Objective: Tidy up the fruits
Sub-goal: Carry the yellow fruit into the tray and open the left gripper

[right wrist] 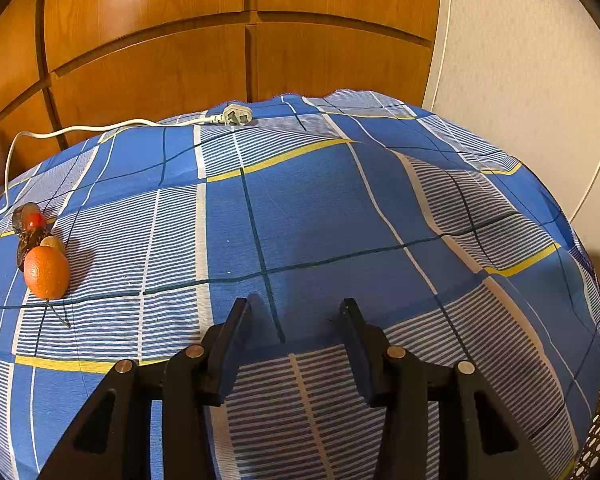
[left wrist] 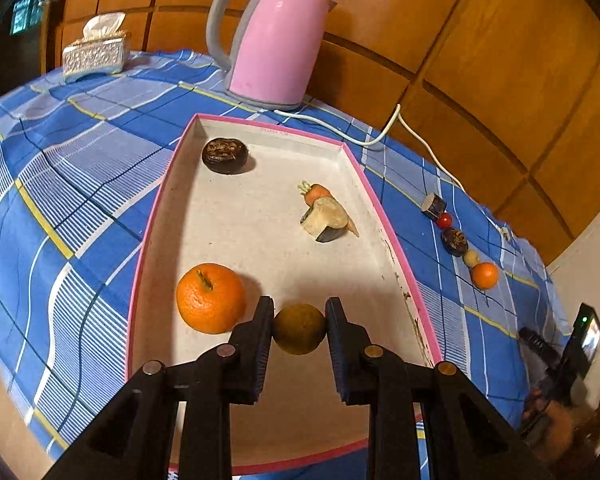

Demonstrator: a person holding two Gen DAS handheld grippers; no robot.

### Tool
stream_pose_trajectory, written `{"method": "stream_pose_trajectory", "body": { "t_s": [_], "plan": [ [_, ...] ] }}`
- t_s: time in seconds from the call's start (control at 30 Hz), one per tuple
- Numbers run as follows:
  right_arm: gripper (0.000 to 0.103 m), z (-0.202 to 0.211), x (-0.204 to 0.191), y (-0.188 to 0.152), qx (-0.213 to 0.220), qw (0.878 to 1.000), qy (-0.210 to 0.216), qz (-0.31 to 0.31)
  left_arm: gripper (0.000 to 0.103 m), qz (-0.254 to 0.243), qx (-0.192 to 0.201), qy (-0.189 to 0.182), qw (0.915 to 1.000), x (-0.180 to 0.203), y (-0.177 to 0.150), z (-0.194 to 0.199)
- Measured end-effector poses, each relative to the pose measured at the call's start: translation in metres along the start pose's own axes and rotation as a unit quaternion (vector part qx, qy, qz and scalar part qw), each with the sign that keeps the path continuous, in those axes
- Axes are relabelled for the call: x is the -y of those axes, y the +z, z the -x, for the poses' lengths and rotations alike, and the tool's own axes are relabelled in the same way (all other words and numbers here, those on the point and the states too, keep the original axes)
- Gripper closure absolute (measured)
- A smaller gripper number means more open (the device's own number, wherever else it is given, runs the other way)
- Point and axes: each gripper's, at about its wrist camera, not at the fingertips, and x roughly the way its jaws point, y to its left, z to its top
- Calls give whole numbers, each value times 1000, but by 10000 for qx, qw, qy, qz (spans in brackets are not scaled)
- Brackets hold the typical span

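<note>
My left gripper (left wrist: 299,320) is shut on a yellow-green round fruit (left wrist: 299,329) over the near part of a pink-rimmed white tray (left wrist: 160,196). In the tray lie an orange (left wrist: 211,298), a dark brown fruit (left wrist: 225,155) and a carrot with a cut eggplant piece (left wrist: 326,216). A row of small fruits lies on the cloth right of the tray, ending in a small orange (left wrist: 484,275), which also shows in the right wrist view (right wrist: 46,272). My right gripper (right wrist: 296,312) is open and empty above the blue checked cloth (right wrist: 320,208).
A pink kettle (left wrist: 276,36) stands behind the tray, its white cord (left wrist: 380,132) running to a plug (right wrist: 236,115). A tissue box (left wrist: 96,54) sits at the far left. Wooden panels back the table. The other gripper shows at the right edge (left wrist: 560,360).
</note>
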Motion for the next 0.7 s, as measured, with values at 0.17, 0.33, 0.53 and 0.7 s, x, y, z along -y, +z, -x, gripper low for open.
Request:
{"method": "stream_pose_trajectory", "body": {
  "t_s": [0.17,0.33,0.53,0.7],
  "plan": [
    [57,0,-1,0,0,10000,-12,4,76,-105,85,130,9998,1,-4,1],
    [57,0,-2,0,-4,10000,-42,29,66,-84,230,282,9993,-2,-8,6],
    [57,0,-3,-1,-4,10000,-55,41,36,164,631,517,9965,-8,-9,22],
    [57,0,-3,0,-6,10000,-58,43,31,281,619,725,9951,-14,-9,23]
  ]
}}
